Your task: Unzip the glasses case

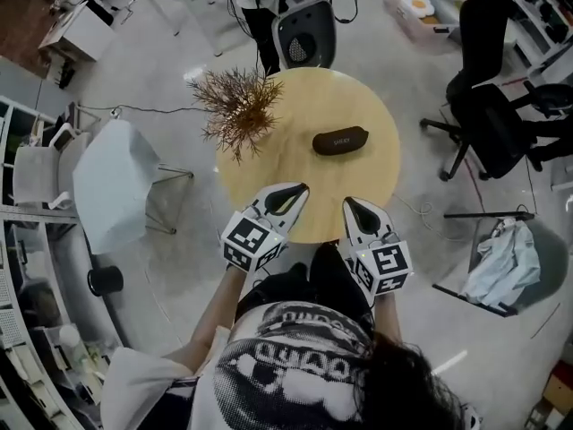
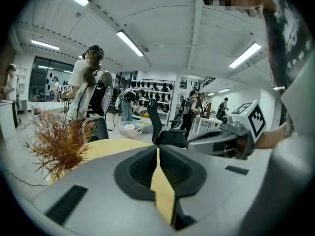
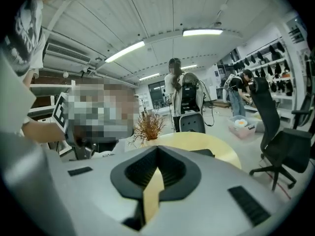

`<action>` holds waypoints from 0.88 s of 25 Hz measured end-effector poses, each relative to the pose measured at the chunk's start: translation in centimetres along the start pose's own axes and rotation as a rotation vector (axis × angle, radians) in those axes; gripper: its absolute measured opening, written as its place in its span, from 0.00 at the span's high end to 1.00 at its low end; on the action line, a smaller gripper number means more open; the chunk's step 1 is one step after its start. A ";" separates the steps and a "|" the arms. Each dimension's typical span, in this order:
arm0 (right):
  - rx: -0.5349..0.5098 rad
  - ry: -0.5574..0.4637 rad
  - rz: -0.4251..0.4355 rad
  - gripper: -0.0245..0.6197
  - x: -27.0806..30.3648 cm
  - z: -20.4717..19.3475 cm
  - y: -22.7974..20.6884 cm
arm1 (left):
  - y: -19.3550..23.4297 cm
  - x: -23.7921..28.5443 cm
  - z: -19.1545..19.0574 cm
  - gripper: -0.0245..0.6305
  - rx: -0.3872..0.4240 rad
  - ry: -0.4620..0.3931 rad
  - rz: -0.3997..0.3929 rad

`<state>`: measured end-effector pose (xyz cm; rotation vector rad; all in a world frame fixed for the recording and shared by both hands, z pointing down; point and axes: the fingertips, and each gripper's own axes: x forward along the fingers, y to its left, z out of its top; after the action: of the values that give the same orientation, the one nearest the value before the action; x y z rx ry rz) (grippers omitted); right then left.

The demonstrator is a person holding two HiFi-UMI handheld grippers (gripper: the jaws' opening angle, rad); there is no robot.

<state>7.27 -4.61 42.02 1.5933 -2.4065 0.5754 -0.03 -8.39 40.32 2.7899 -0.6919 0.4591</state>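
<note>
Glasses case out of reach of shut tongs
The black glasses case lies on the round desk, well apart from the left tongs and right tongs, both pressed together and empty.

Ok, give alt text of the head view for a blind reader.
A black glasses case and a dried plant sit on a round table. The left gripper and right gripper, both shut, hover at its near edge.

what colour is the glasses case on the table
Black or very dark, an oval glasses case lying on the pale wood table; clearest in the head view.
</note>
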 end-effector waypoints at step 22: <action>0.075 0.103 0.064 0.96 6.3 -3.6 -10.0 | 5.6 16.6 -2.7 0.71 0.277 0.386 -0.223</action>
<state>13.70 -11.82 49.69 1.4810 -2.3930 0.7491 10.53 -19.31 49.44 2.8481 -0.2431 1.0780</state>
